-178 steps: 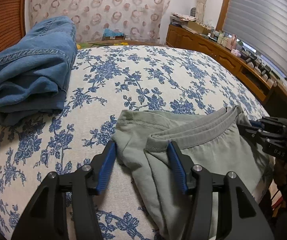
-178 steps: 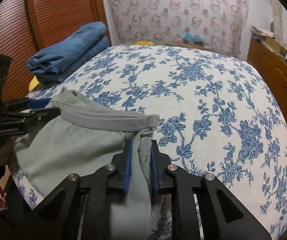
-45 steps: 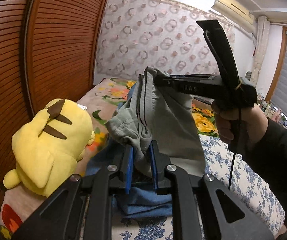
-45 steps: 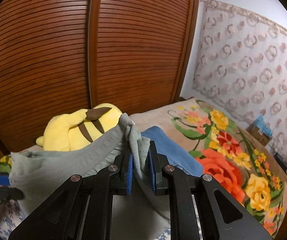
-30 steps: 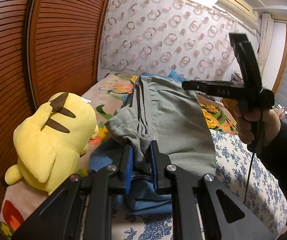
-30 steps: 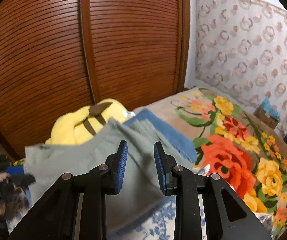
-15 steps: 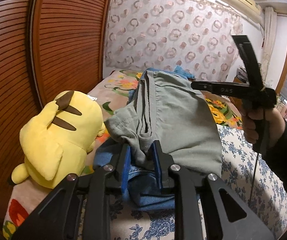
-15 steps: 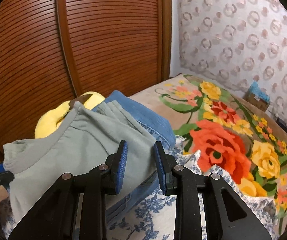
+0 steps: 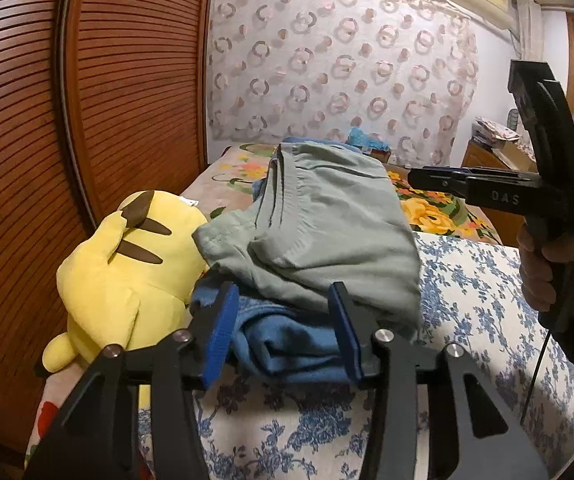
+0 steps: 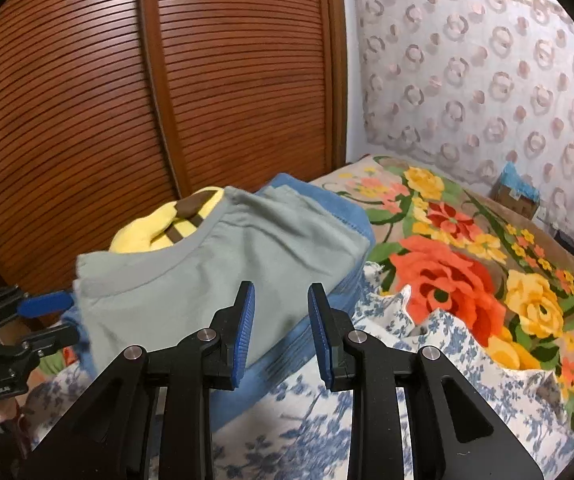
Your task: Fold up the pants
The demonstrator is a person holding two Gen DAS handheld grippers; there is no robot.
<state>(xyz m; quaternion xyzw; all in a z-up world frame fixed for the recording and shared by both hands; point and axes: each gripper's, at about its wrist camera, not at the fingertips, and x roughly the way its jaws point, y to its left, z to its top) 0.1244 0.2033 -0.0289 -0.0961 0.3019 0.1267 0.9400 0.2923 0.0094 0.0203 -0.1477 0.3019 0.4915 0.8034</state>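
The folded grey-green pants [image 9: 319,220] lie on top of the folded blue jeans [image 9: 287,344] at the bed's left side; they also show in the right wrist view [image 10: 215,280]. My left gripper [image 9: 283,332] is open, its blue pads [image 9: 221,334] astride the near end of the stack, holding nothing. My right gripper [image 10: 281,332] is open and empty, just off the stack's right edge; it also shows in the left wrist view [image 9: 419,178], held above the bed.
A yellow plush toy [image 9: 127,272] lies against the stack's left side, by the slatted wooden wardrobe doors [image 10: 167,100]. A floral blanket [image 10: 467,240] covers the bed's head end. The blue-flowered sheet [image 9: 479,300] spreads to the right.
My left gripper has opened and let go of the grey-green pants, which now rest on the jeans. My right gripper stays open and has drawn back slightly.
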